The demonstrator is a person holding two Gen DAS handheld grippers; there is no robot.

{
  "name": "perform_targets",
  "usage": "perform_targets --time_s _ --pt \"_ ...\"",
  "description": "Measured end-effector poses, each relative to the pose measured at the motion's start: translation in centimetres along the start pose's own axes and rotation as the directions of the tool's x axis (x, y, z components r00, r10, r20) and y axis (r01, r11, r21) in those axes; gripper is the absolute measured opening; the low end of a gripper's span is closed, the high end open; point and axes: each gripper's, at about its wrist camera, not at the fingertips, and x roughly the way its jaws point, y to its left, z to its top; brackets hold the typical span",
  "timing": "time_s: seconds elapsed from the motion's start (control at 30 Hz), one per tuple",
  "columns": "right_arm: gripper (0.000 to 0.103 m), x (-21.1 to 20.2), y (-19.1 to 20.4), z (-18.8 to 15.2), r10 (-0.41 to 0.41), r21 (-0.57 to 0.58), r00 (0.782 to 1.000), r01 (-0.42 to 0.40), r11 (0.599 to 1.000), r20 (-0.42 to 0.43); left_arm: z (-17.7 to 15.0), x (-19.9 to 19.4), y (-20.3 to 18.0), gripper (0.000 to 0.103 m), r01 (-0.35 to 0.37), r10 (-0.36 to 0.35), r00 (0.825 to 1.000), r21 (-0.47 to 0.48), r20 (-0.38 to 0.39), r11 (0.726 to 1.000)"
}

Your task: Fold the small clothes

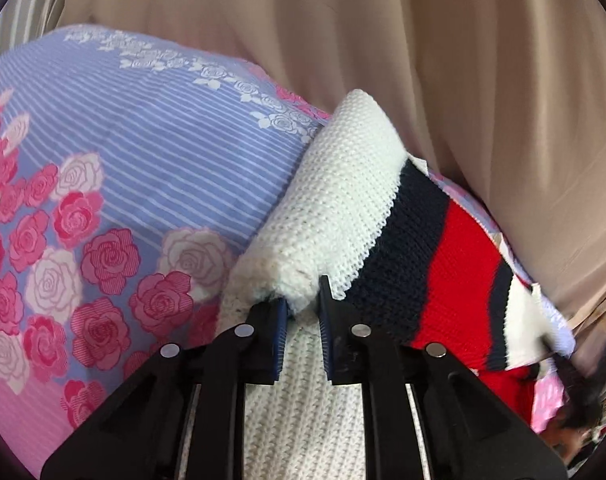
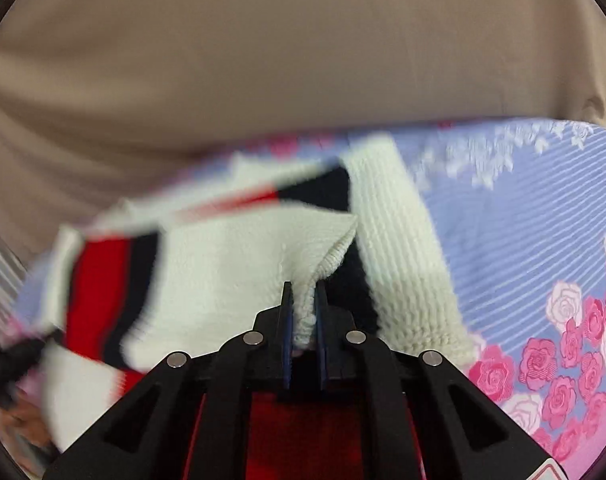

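Sweater (image 1: pixel 343 216) on floral bedsheet (image 1: pixel 123 152), white edges pinched by both tools (image 1: pixel 303 304) (image 2: pixel 303 300).

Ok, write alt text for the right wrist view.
The right tool pinches a white knitted corner of a red, navy and white striped sweater, blurred by motion, over a lilac rose-print bedsheet; beige fabric fills the background.

The sweater (image 1: pixel 343 208) lies on the bedsheet (image 1: pixel 143 152), running from 6 o'clock out toward 3 in the left wrist view. Curtain (image 1: pixel 383 40) hangs behind at 12. Left gripper (image 1: pixel 303 304) sits at the sweater's 6 o'clock edge, right gripper (image 2: pixel 303 304) likewise.
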Motion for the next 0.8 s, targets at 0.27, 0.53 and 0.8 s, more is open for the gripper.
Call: perform_targets --time_s 0.27,0.53,0.8 --pt "0.008 0.8 0.2 -0.6 -0.067 -0.029 0.994 0.065 0.997 -0.089 -1.3 0.1 -2.7 0.014 -0.056 0.054 0.998 0.076 0.026 0.996" --pt "0.027 -3.2 2.0 0.6 -0.189 -0.146 0.982 0.184 0.972 -0.022 -1.2 0.0 -2.5 0.016 -0.051 0.049 0.998 0.057 0.037 0.997" --pt "0.043 2.0 19.3 2.9 0.159 -0.298 0.977 -0.195 0.934 -0.144 -1.5 -0.3 -2.2 0.017 -0.035 0.034 0.999 0.032 0.042 0.999"
